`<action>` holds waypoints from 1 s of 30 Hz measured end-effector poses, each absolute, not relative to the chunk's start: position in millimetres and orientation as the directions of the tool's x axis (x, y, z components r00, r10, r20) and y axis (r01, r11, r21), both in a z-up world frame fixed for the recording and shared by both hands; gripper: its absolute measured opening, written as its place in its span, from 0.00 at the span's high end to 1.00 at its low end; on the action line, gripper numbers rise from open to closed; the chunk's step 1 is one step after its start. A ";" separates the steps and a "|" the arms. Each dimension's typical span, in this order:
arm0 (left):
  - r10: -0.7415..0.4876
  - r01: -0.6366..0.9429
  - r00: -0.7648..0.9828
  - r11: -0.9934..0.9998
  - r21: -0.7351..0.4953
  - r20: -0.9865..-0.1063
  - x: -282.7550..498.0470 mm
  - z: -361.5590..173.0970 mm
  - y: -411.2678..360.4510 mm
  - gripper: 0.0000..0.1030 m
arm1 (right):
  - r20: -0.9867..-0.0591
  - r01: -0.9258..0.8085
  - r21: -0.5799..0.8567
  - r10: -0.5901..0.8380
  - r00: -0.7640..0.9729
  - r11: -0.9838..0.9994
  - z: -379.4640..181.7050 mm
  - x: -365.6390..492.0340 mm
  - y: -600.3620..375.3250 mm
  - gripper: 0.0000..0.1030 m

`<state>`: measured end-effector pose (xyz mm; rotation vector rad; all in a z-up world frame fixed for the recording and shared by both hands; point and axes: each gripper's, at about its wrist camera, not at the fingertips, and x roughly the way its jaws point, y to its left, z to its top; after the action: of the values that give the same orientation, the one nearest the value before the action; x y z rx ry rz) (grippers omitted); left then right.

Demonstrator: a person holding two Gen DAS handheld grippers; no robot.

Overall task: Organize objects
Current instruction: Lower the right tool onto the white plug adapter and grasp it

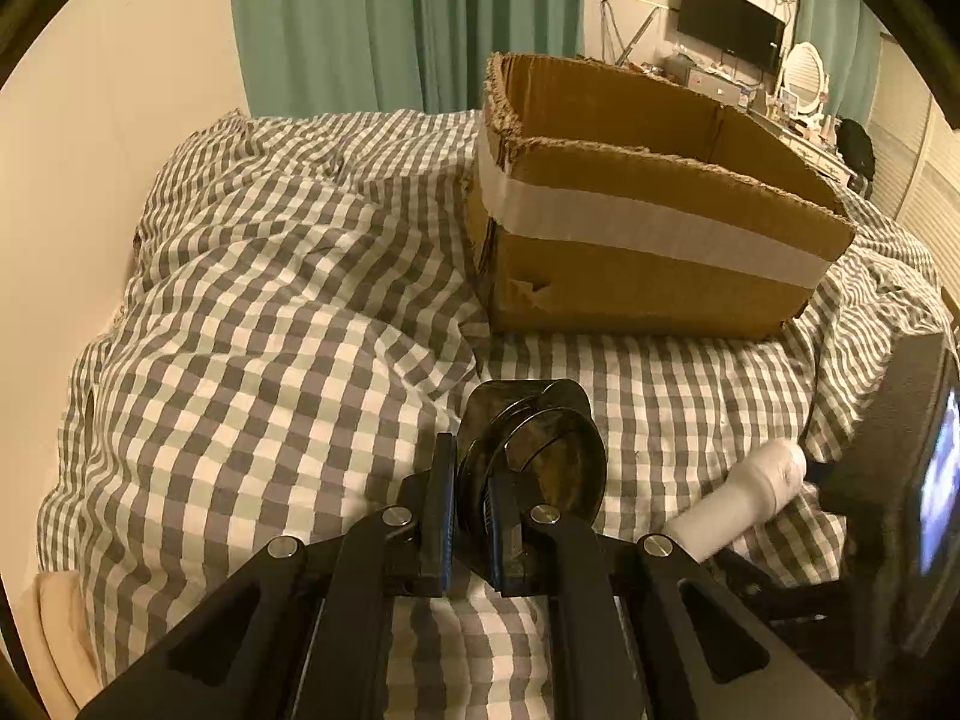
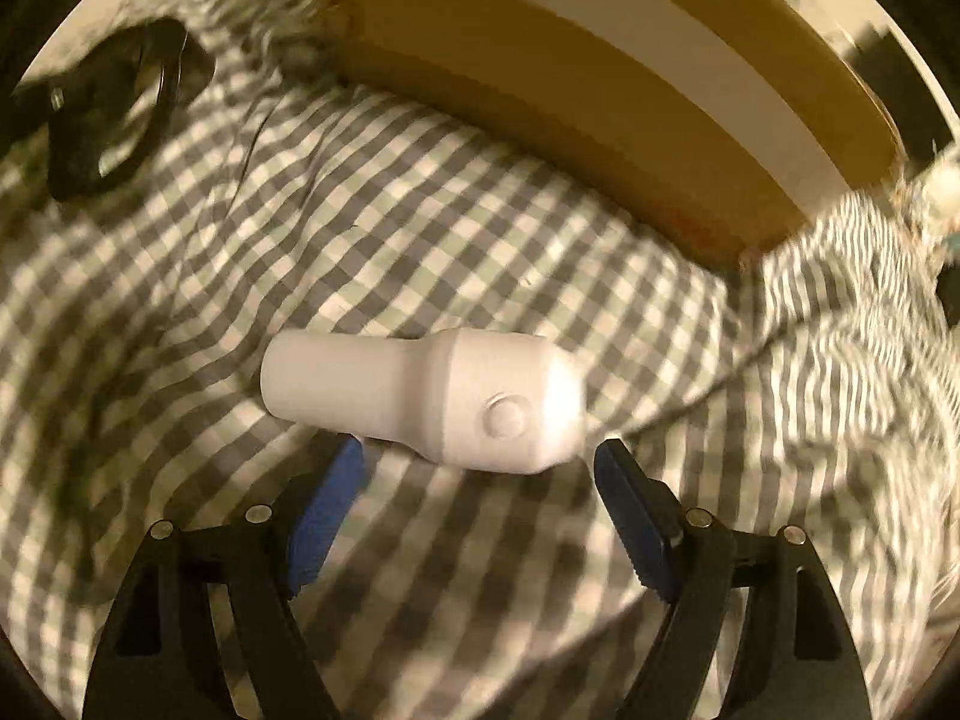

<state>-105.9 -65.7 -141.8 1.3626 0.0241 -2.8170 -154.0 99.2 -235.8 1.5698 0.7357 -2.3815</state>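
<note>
Bed w/ a gingham cover (image 1: 270, 312), grey, white and pale green checks, soft and rumpled into folds. On it sits an open cardboard box (image 1: 648, 276): brown corrugated, ragged torn top edge, a wide band of pale tape round the outside, a small tear low on the near face.

Left claw (image 1: 471, 480): jaws pressed together, pinching a black disc-shaped item (image 1: 540, 444), glossy, round, ringed edges, prob. a lid or small case; can't tell more. It is held up on edge just above the cover, near the box's front face but apart from it. Black linkage arms w/ silver pivot pins, blue pads. Claw points steeply down and fwd toward the box.

Right claw (image 2: 480, 468): jaws spread wide, nothing between the pads. Just ahead of the tips lies a white bottle (image 2: 432, 402), matte plastic, smooth, narrow cylindrical neck widening to a fat rounded body w/ a round raised button on its side. It lies on its side on the cover, crosswise to the claw, in front of the box. Left pad tip looks to sit right at the neck's underside; contact unclear, view is blurred. Claw points steeply down at it.

In the left view the same bottle shows at right, beside the right tool's dark body.
</note>
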 end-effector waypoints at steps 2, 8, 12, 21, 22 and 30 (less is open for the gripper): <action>0.002 0.028 -0.603 -0.999 -0.024 -0.797 -107.7 -144.7 -68.7 0.92 | -0.888 0.418 -0.325 0.123 -0.443 -0.848 -237.2 -159.2 96.2 0.17; 0.009 0.058 -0.587 -0.997 -0.054 -0.809 -109.6 -149.0 -76.9 0.92 | -0.861 0.356 -0.247 0.036 -0.508 -0.901 -221.6 -175.7 110.0 0.17; 0.012 0.062 -0.585 -0.996 -0.060 -0.811 -109.4 -149.8 -78.0 0.92 | -0.839 0.349 -0.170 -0.050 -0.542 -0.921 -209.7 -182.9 119.3 0.17; 0.005 0.063 -0.578 -0.997 -0.051 -0.816 -111.7 -154.4 -75.5 0.92 | -0.907 0.187 0.139 -0.201 -0.370 -0.972 -225.7 -207.8 148.7 0.15; 0.006 0.060 -0.578 -0.997 -0.049 -0.816 -111.8 -154.7 -74.3 0.92 | -0.912 0.168 0.168 -0.218 -0.349 -0.971 -231.2 -210.1 151.9 0.11; 0.014 0.047 -0.577 -0.998 -0.050 -0.817 -112.3 -155.8 -71.1 0.92 | -0.907 0.223 0.122 -0.200 -0.371 -0.967 -245.8 -225.5 135.1 0.06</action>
<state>-112.3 -71.1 -155.8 1.4362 0.1040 -2.7711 -225.5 135.1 -245.8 1.5887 0.0304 -2.4090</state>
